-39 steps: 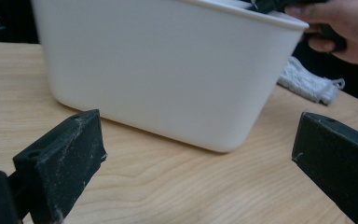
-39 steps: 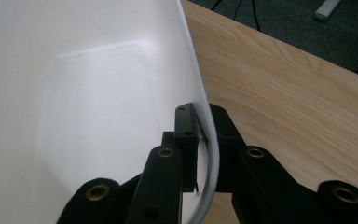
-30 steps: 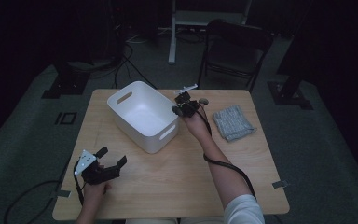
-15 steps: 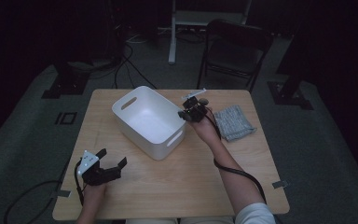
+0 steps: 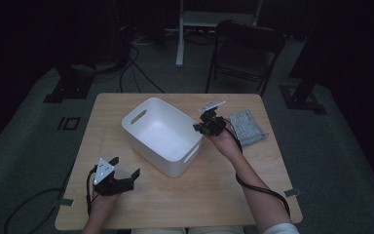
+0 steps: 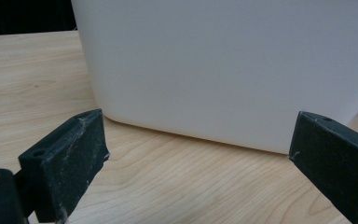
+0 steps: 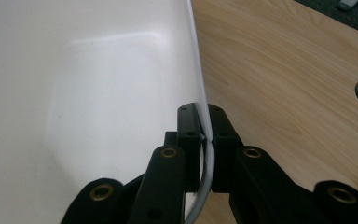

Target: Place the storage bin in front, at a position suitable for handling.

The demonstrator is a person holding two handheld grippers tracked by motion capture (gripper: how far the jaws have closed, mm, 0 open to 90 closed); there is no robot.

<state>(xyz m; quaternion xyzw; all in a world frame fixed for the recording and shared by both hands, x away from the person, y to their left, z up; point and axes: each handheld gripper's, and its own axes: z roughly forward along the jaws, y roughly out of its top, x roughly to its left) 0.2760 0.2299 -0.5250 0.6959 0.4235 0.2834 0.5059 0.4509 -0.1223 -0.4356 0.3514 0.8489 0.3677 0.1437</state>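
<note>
In the right gripper view the white bin [image 7: 88, 93] is cut off, so its full shape is not visible. The right gripper [image 7: 205, 128] pinches the thin smooth plastic rim. Compared with a second ago, the bin now sits further toward the table's [image 5: 224, 195] right edge, close to the grey knitted cloth [image 5: 247, 126]. The left gripper [image 5: 126, 170] rests spread apart near the front left corner.

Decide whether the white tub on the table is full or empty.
Empty: the high view looks into the white tub and shows bare white floor and walls, nothing inside.
</note>
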